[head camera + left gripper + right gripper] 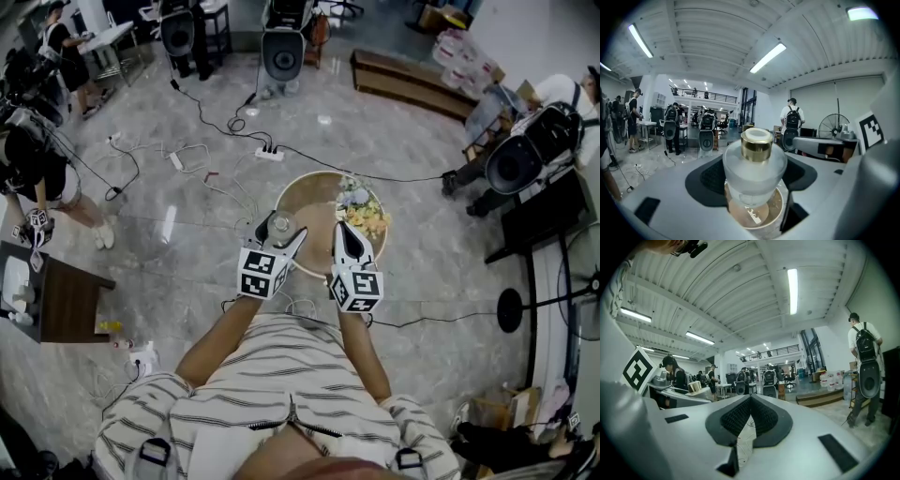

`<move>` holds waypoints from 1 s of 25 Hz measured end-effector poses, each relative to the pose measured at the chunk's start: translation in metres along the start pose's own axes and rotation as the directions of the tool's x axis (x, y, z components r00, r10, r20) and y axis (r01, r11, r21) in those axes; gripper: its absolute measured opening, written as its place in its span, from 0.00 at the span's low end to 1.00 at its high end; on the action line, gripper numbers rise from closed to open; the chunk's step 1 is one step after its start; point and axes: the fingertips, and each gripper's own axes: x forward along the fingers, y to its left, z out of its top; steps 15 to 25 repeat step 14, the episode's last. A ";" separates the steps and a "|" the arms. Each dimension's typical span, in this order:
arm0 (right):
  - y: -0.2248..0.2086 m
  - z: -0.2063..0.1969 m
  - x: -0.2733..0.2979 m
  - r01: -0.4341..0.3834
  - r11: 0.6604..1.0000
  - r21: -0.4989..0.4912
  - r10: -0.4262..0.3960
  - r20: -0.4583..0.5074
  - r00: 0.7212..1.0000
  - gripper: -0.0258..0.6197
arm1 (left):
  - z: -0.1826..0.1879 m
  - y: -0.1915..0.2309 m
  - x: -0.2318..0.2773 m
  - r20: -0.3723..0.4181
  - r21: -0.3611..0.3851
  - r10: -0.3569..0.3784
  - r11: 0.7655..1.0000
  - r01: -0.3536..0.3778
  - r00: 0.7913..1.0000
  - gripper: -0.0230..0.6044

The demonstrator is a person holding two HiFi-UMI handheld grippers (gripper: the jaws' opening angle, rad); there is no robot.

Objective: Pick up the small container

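left gripper (277, 228): holding small bottle (754, 171), cap (756, 144) up, right between jaws | round table (314, 192): just under | right gripper (750, 399): closed, empty, just beside | next: lift straight up

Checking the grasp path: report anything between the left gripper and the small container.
Nothing visible stands between them. The small frosted glass container with a gold cap already sits between the fingers of the left gripper, which press on its sides.
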 end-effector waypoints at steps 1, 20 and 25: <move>-0.002 -0.001 -0.001 0.003 1.000 0.000 -0.003 0.000 1.000 0.05 | 0.000 -0.001 0.001 0.001 0.000 -0.001 1.000 0.001 1.000 0.57; -0.006 0.001 0.011 -0.006 1.000 -0.014 0.006 -0.004 1.000 0.05 | 0.004 0.002 0.010 0.008 0.007 0.009 1.000 -0.009 1.000 0.57; -0.006 0.001 0.011 -0.006 1.000 -0.014 0.006 -0.004 1.000 0.05 | 0.004 0.002 0.010 0.008 0.007 0.009 1.000 -0.009 1.000 0.57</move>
